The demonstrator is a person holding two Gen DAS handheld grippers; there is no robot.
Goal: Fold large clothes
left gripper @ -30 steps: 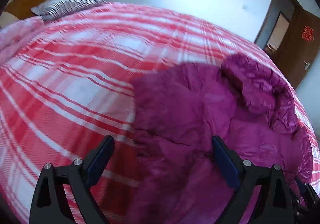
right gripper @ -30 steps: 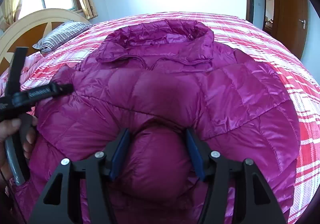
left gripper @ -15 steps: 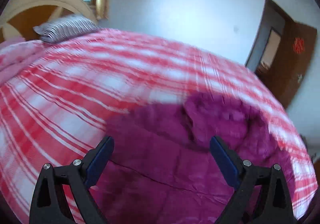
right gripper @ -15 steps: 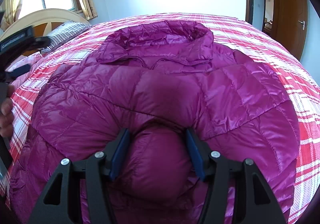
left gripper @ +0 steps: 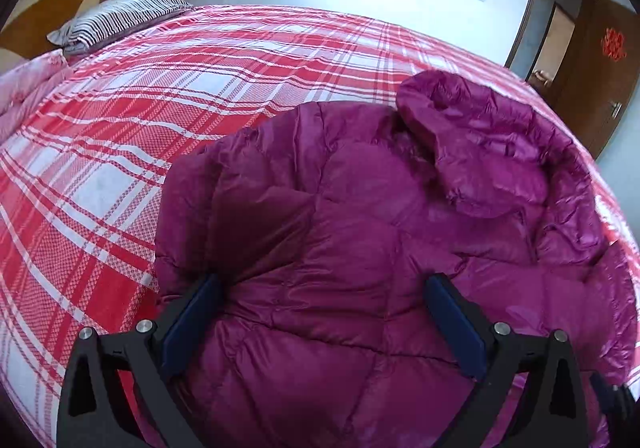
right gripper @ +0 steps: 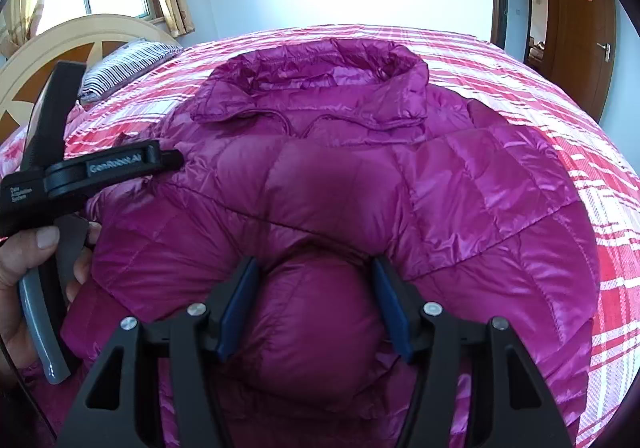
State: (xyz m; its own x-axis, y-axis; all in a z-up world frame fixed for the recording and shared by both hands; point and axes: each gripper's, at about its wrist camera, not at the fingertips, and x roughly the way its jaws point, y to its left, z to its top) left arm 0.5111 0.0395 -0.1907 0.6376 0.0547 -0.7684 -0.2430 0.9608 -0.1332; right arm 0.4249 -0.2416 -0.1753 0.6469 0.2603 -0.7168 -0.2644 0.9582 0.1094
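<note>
Left wrist view: my left gripper [left gripper: 320, 312] hangs over the near left part of the magenta down jacket [left gripper: 360, 232], jaws spread wide, the blue pads [left gripper: 188, 322] clear of any pinch; puffy fabric lies between and below them, and I see no fold gripped.
Right wrist view: my right gripper [right gripper: 314, 304] is about half open, yet both blue pads press into a rounded bulge of the jacket [right gripper: 320, 184], so I read it as clamped on that bunch of padding.
Jacket position: it lies spread on the bed [left gripper: 160, 96] with its red and white plaid sheet, collar [right gripper: 320, 84] pointing away from me toward the far side, quilted body nearest the grippers.
Jacket shape: the near middle is bunched up in the right jaws; the rest lies flat, its right side shining in sunlight.
Left hand: in the right wrist view I see the hand [right gripper: 24, 288] wrapped around the left gripper's grey handle at the jacket's left edge.
Surroundings: a striped pillow [right gripper: 124, 68] sits by the curved headboard [right gripper: 60, 48] on the far left; a brown door [right gripper: 580, 28] stands far right.
</note>
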